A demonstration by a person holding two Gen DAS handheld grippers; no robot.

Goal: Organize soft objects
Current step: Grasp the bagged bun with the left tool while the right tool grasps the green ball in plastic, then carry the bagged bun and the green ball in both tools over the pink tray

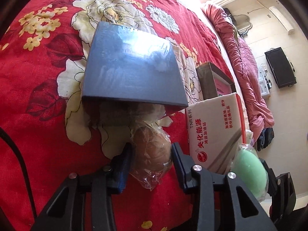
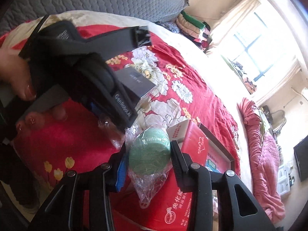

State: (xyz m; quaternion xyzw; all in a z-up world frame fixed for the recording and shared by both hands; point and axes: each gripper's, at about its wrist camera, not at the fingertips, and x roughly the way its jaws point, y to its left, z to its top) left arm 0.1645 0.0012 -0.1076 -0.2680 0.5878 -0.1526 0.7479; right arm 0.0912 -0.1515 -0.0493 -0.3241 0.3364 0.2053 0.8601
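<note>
Gripping one wrapped ball apiece, both tools hung over the red floral bed [image 1: 38,100]; the left gripper [image 1: 152,154] had its jaws closed on a brown ball [image 1: 152,152] in clear film, the pads pressing its sides just below the open end of a blue box [image 1: 132,67] that lay on the quilt; the right gripper [image 2: 148,154] had its jaws closed on a green ball [image 2: 149,152], also bagged, held above a red and white tissue box [image 2: 194,148] beside a framed picture [image 2: 221,154]; the left view showed that green ball [image 1: 250,171] at its right edge, near the tissue box [image 1: 213,129]. The step in hand looked like carrying the balls to a container, probably the blue box, though which one I could not tell; doing it well would call for a steady, moderate squeeze, since soft balls in slippery film could squirt out under more pressure or slide under less; the loose film tails should be kept clear of the box lip; the two tools sat close, so one should go in at a time.
</note>
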